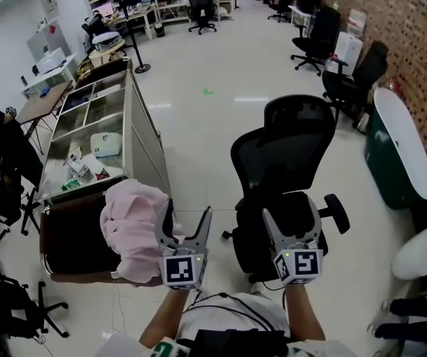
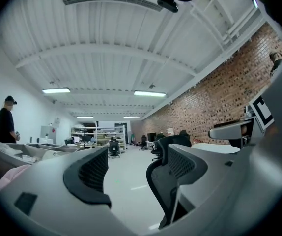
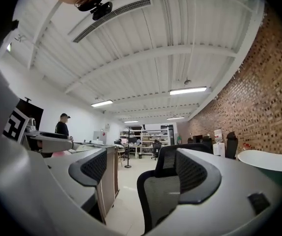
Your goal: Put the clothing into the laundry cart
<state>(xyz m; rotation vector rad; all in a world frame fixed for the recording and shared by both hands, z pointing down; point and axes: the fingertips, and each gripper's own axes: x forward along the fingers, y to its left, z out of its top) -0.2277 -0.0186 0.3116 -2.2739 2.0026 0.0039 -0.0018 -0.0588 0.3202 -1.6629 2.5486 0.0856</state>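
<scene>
A pink piece of clothing (image 1: 133, 227) lies heaped over the right rim of the dark, brown-edged laundry cart (image 1: 59, 238) at the lower left of the head view. My left gripper (image 1: 186, 223) hovers just right of the cloth, jaws apart and empty. In the left gripper view a corner of the pink clothing (image 2: 4, 180) shows at the lower left, outside the left gripper (image 2: 135, 177). My right gripper (image 1: 291, 220) is open and empty in front of a black office chair (image 1: 282, 162). The right gripper (image 3: 141, 175) looks past that chair (image 3: 161, 191).
A metal cabinet with open compartments (image 1: 140, 136) stands behind the cart. A person in black (image 3: 62, 124) stands beyond it. More office chairs (image 1: 351, 76) line the brick wall, with a green and white tub (image 1: 401, 151) and a round white table (image 1: 423, 250) at the right.
</scene>
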